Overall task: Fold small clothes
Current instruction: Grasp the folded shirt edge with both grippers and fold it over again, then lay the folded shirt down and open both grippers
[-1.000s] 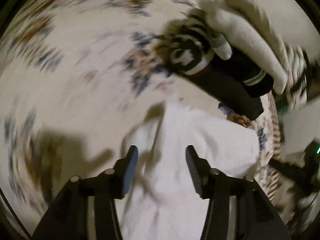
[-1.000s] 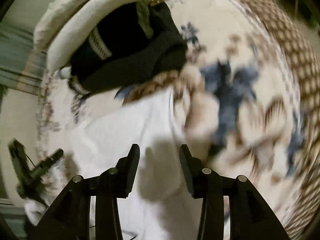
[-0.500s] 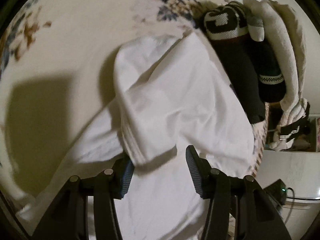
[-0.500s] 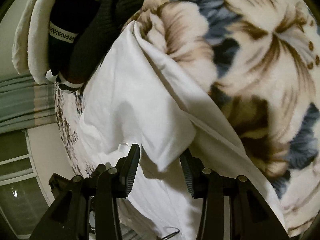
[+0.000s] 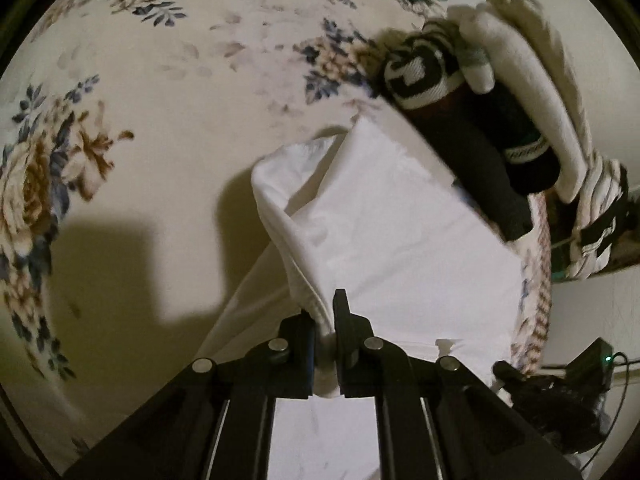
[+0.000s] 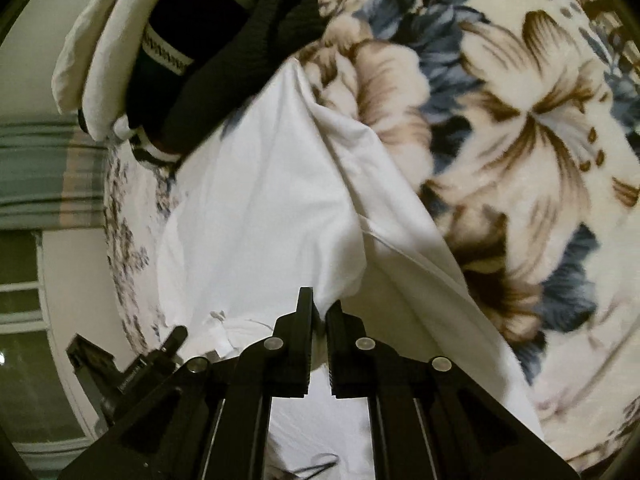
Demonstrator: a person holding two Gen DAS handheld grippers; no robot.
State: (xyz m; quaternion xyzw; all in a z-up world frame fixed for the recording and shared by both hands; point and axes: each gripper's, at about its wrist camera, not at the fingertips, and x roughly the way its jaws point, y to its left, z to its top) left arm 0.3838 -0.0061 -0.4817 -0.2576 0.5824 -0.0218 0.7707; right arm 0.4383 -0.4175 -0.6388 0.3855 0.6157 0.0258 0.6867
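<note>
One white garment [image 5: 384, 232] lies on a floral blanket [image 5: 140, 160], filling the lower middle of both wrist views. The left gripper [image 5: 325, 312] has just closed its jaws and now pinches a ribbed hem of that garment at the bottom centre of its view. The right gripper [image 6: 320, 312] has likewise just closed, clamping a fold of the same white cloth [image 6: 260, 200] at the bottom centre of its own view.

In the upper right of the left view sits one pile of clothes [image 5: 480, 120]: two dark pieces, one black-and-white patterned piece and a cream piece can be counted. The same pile [image 6: 200, 40] shows at the upper left of the right view, touching the garment's far corner.
</note>
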